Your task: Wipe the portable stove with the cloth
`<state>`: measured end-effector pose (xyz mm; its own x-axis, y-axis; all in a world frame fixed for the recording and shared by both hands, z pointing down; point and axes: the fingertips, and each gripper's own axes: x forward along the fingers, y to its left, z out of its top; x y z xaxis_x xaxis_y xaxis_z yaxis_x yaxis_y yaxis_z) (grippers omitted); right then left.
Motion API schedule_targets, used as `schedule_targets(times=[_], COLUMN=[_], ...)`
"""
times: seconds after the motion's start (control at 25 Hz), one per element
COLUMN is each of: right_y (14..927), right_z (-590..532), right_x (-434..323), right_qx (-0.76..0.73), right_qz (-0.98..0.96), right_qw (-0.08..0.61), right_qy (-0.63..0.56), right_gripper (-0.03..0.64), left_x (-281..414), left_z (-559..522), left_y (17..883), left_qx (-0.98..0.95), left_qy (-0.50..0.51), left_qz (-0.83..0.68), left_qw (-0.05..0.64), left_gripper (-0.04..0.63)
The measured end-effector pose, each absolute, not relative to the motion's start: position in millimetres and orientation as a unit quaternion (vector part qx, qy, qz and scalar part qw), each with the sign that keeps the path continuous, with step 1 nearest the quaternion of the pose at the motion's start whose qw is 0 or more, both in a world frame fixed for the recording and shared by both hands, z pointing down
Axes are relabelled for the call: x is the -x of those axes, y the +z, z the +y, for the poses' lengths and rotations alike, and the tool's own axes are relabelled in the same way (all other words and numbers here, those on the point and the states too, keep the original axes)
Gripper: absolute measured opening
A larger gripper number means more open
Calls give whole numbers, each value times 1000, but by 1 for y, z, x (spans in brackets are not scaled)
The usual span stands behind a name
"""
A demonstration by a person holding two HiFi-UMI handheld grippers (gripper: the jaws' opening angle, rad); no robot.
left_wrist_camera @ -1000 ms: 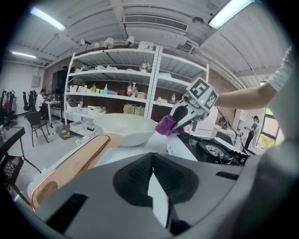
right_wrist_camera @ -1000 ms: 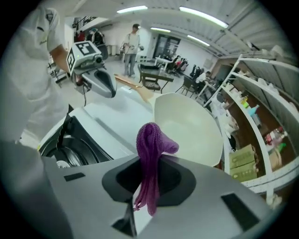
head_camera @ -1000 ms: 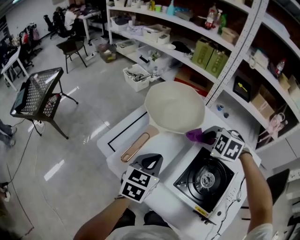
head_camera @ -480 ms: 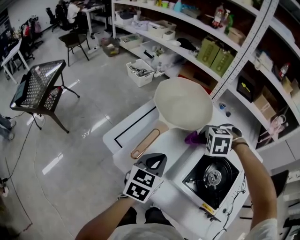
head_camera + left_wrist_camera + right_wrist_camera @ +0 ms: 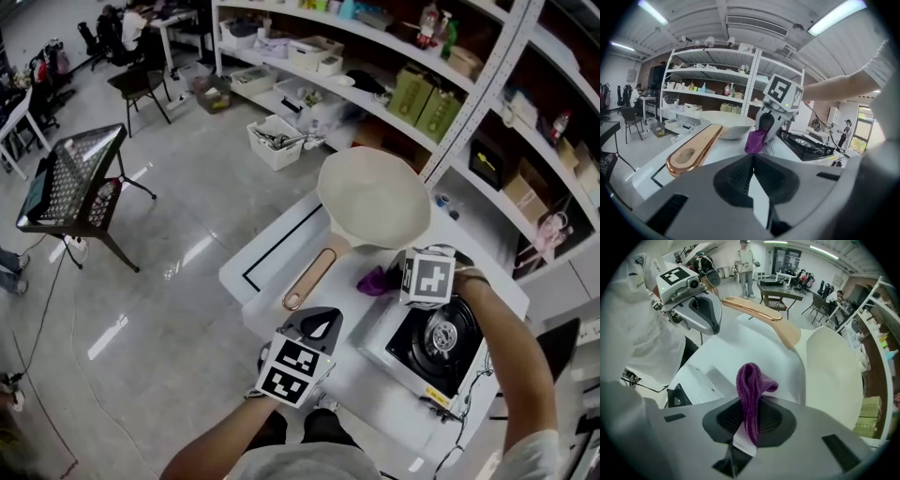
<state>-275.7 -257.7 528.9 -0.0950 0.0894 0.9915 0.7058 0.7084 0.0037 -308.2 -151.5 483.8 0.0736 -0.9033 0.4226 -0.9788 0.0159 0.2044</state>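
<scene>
The purple cloth (image 5: 750, 392) is pinched at a fold by the right claw (image 5: 746, 430) and held over the white surface (image 5: 281, 258), just left of the portable stove (image 5: 439, 339). The left claw (image 5: 753, 178) is pressed together, empty. The cloth is judged soft, light and limp, so a bunched grip is advised.

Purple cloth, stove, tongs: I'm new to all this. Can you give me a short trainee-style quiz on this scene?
1. True or false: the right tongs hold the purple cloth.
2. Fill in: the left tongs are empty and ____ (open or shut).
3. The white pan sits: A, on the stove; B, on the table beside the stove; C, in the left tongs.
Key: 1 true; 2 shut; 3 B.
</scene>
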Motion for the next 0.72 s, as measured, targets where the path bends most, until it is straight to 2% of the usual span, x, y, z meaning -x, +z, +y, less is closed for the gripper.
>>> schedule_targets(times=[0.72], right_y=[525], right_z=[-145], right_x=[265], right_qx=[269], right_qz=[-736], right_qw=[601], right_qy=[-159], right_gripper=[61], left_x=[312], left_z=[-87], left_y=[484], left_qx=[-734], left_qy=[105], left_qz=[-636], left_qw=[214], left_gripper=[6])
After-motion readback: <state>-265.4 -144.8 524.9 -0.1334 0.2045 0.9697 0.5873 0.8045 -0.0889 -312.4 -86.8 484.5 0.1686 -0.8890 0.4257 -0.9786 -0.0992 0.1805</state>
